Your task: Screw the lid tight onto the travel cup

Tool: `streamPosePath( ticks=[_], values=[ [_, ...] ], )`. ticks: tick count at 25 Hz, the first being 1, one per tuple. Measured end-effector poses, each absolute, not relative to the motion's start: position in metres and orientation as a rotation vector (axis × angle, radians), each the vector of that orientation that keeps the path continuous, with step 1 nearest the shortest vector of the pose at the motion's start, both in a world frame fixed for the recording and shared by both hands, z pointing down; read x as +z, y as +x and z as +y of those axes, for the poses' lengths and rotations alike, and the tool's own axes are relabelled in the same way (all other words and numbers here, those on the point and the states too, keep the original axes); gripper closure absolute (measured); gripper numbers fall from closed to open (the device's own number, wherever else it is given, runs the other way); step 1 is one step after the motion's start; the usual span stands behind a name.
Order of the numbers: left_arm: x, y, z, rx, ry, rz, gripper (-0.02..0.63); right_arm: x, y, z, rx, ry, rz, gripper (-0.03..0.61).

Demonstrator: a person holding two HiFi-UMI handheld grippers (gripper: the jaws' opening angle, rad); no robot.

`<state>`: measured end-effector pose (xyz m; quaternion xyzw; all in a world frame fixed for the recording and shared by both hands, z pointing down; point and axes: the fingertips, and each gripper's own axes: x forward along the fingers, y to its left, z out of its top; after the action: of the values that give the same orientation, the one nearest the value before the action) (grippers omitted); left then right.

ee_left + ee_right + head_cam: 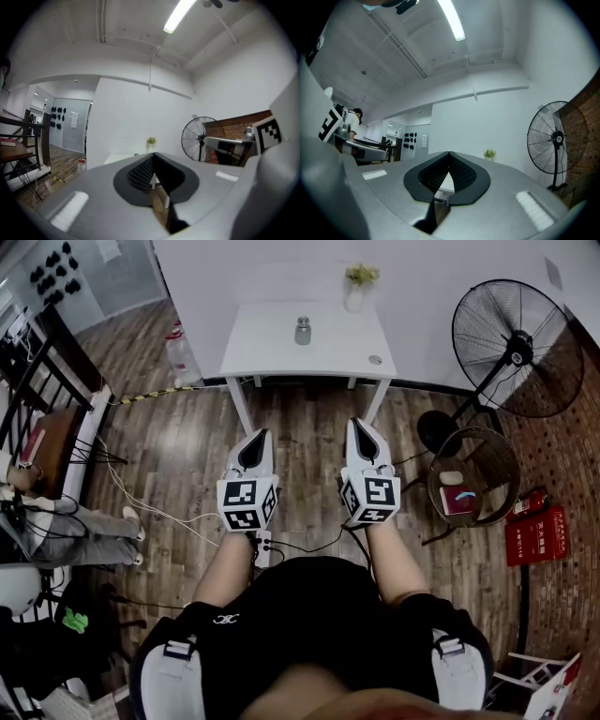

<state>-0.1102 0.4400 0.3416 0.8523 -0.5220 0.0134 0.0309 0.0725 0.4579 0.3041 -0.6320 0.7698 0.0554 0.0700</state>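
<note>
A small metal travel cup (302, 330) stands upright on the white table (272, 348) at the far end of the room. A small round lid (375, 359) lies near the table's right front corner. I hold both grippers over the wooden floor, well short of the table and pointing toward it. The left gripper (260, 435) is shut with nothing in it, and its jaws meet at the tip in the left gripper view (153, 154). The right gripper (357, 424) is also shut and empty, as the right gripper view (449, 153) shows.
A potted plant (359, 285) stands at the table's back edge. A big floor fan (511, 348) and a wicker chair (473, 486) are to the right. Cables (141, 507) trail over the floor on the left, beside a wooden desk (47, 442). A water bottle (178, 351) stands left of the table.
</note>
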Motion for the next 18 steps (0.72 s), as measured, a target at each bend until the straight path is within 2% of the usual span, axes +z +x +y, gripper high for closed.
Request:
streamPosePath(
  ticks=[9,18],
  values=[
    [0.356,-0.159,0.418,0.065,2.649,-1.577,0.560,0.313,0.033,0.439,0.158,-1.954,2.266,0.574],
    [0.353,-0.157,0.362,0.101,2.661,-1.613,0.560,0.330,0.053,0.375,0.107,-1.995,2.250,0.574]
  ],
)
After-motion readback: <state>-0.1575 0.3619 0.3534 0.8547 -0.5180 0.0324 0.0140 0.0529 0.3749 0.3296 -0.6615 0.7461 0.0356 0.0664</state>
